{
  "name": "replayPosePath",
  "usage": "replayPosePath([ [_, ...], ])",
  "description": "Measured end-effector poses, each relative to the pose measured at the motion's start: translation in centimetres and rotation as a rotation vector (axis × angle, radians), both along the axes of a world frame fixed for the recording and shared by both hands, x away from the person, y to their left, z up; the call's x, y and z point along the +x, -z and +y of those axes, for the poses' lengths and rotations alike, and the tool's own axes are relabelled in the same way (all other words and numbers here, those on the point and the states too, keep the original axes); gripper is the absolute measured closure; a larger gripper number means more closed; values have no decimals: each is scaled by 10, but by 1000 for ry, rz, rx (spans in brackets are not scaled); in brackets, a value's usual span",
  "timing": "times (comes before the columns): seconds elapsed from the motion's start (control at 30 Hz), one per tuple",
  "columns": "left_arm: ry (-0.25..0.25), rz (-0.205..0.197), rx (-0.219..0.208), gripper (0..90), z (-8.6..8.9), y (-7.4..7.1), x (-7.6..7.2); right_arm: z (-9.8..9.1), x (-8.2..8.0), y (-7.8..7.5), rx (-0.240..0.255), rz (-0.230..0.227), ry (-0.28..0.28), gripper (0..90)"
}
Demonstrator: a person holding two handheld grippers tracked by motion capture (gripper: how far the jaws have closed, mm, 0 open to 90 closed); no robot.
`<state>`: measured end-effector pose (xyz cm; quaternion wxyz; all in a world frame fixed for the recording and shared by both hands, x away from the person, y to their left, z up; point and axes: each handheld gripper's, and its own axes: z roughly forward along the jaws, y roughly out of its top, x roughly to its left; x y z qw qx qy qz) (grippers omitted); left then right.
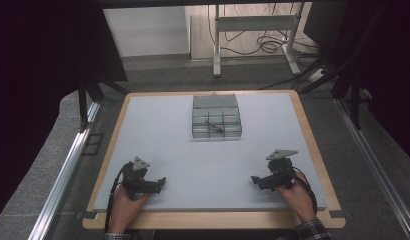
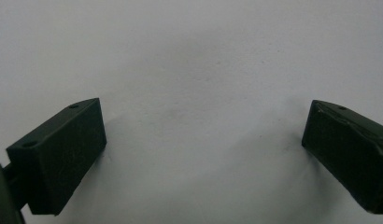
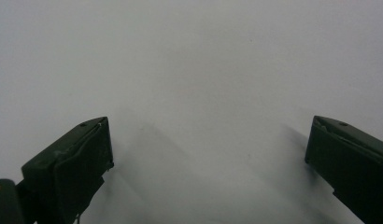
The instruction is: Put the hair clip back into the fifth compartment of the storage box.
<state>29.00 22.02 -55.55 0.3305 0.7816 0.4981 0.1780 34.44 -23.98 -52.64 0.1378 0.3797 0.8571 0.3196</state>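
My left gripper (image 1: pixel 162 182) rests near the table's front left, held by a hand, and points right. Its jaws stand wide apart in the left gripper view (image 2: pixel 203 140), with bare grey surface between them. At the front right my right gripper (image 1: pixel 254 180) points left, held by the other hand. In the right gripper view (image 3: pixel 208 149) its jaws are also far apart and hold nothing. A clear compartmented box (image 1: pixel 216 119) with its lid folded back sits at the far middle of the table, well away from both grippers. A thin dark tool (image 1: pixel 214 126) lies across its compartments.
The grey mat (image 1: pixel 203 165) covers a wood-edged table (image 1: pixel 313 150). Beyond the far edge stand a white desk frame (image 1: pixel 255 30) and loose cables (image 1: pixel 270 45) on the floor. Dark curtains flank both sides.
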Motion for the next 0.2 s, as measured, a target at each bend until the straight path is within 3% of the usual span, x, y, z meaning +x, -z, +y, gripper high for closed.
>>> replayPosePath([
  [0.07, 0, 0, 0, 2, 0, 0, 0, 4, -3, 3, -47, -38, -16, 0],
  [0.2, 3, 2, 5, 2, 0, 0, 0, 3, -5, 5, -23, -48, -1, 0],
])
